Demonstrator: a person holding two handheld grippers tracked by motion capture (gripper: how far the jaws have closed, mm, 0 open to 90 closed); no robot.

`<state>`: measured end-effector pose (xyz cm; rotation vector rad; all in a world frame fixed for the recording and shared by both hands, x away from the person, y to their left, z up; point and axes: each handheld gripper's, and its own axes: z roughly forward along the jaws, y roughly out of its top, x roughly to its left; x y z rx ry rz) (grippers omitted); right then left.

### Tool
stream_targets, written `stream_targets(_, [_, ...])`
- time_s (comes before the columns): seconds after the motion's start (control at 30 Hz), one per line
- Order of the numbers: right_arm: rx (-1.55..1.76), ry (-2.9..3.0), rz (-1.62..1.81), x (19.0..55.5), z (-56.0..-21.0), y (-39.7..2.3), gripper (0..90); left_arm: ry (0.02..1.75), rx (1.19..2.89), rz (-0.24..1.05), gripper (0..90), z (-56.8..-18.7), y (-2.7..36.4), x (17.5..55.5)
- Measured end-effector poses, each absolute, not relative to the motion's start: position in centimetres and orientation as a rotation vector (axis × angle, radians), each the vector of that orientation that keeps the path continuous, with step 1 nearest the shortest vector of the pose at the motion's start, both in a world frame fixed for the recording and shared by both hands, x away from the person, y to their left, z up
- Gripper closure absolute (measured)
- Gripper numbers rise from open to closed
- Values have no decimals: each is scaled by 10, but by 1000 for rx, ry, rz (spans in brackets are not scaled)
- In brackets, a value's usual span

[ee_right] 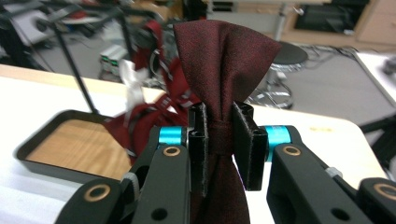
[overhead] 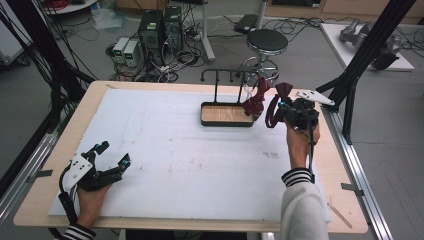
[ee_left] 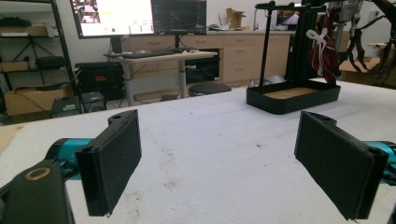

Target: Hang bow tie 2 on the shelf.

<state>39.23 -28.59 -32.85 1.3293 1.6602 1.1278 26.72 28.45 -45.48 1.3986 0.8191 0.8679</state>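
Left gripper (overhead: 114, 155): near table corner, far left of the stand tray (overhead: 226, 114) and well apart from it. Jaws wide apart, nothing between the pads (ee_left: 112, 163); bare white table cover (overhead: 165, 150) beneath. Idle, resting low in the hand.

White table cover: bare from the left gripper across to the stand tray.

Stand tray: black rim, wooden floor, no item lying in it. Landmark for all entries here. Upright black post with hooked crossbar (overhead: 224, 74) rising from its back edge.

Hung items (overhead: 255, 100): dark red fabric with a white tag or cord, dangling at the right end of the crossbar, over the tray's right edge. Exact count hard to tell.

Dark red bow tie (ee_right: 224, 70): just right of the stand tray, lifted off the table, clamped at its centre knot. Wings fanned above the jaws, strap (overhead: 271, 112) looping down on the side toward the tray.

Right gripper (overhead: 286, 107): just right of the stand tray, at about crossbar height, jaws closed tight on the bow tie's knot.

Status, as judged: pick-up done, bow tie carried close to the stand. Left to do: bring the strap over a free hook on the crossbar, release, withdraw.
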Motion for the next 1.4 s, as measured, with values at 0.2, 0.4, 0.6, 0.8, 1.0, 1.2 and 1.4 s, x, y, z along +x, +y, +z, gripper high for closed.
stream_targets(0.2, [1272, 1660, 1204, 387, -323, -282, 770, 818, 1399, 869, 151, -455, 284, 267])
stream_targets(0.4, [1236, 1675, 1235, 382, -320, -276, 771, 818, 1399, 869, 151, -455, 284, 267])
stream_targets(0.6, [1175, 1687, 1282, 379, -317, -266, 771, 817, 1402, 871, 151, -455, 284, 267])
stream_targets(0.8, [1142, 1701, 1319, 378, -317, -260, 772, 817, 1403, 869, 151, -455, 284, 267])
stream_targets(1.0, [1117, 1716, 1349, 378, -316, -252, 772, 816, 1405, 869, 151, -455, 284, 267])
stream_targets(1.2, [1063, 1736, 1382, 380, -309, -237, 772, 816, 1405, 870, 151, -455, 284, 267])
stream_targets(1.4, [1026, 1755, 1415, 385, -303, -219, 772, 815, 1403, 868, 151, -455, 284, 267])
